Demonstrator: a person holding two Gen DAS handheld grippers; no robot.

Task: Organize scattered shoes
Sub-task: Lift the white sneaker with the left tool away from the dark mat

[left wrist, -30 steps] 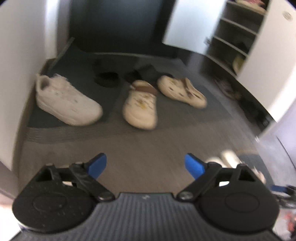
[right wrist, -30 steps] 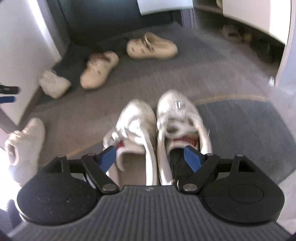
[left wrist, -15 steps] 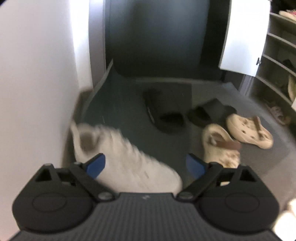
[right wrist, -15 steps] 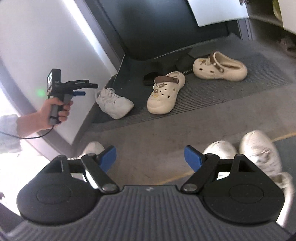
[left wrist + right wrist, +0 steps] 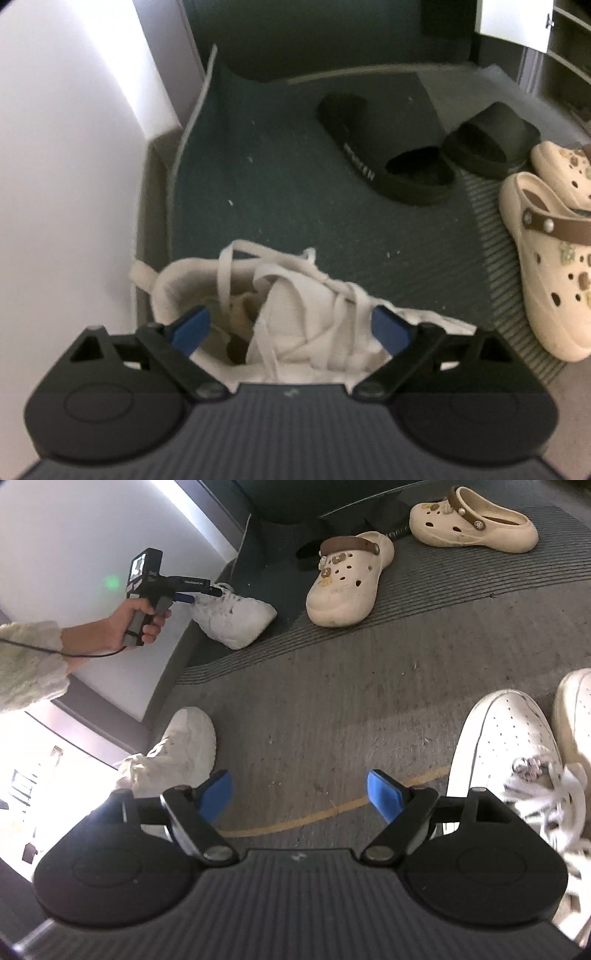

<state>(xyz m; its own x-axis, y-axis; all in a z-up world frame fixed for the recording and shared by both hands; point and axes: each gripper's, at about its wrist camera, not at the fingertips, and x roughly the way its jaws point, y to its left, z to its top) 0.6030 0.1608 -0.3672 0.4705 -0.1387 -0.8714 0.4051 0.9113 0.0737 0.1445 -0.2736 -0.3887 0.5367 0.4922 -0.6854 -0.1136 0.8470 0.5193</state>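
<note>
Moved since the earlier frame: left tongs, then over bare carpet, now straddle the white sneaker on the dark mat; right tongs have swung off the worn pair of sneakers to bare floor.

Left wrist view only: laces and collar of the sneaker lying between the blue pads, jaws closing but not yet pressing on it; two black slides farther off on the mat; cream clog at right.

Right wrist view only: a hand holding the left tongs at the sneaker's heel, beside the wall; second sneaker near the left pad; two clogs on the mat.

Right tongs: spread wide, grasping nothing, with carpet between the pads.
</note>
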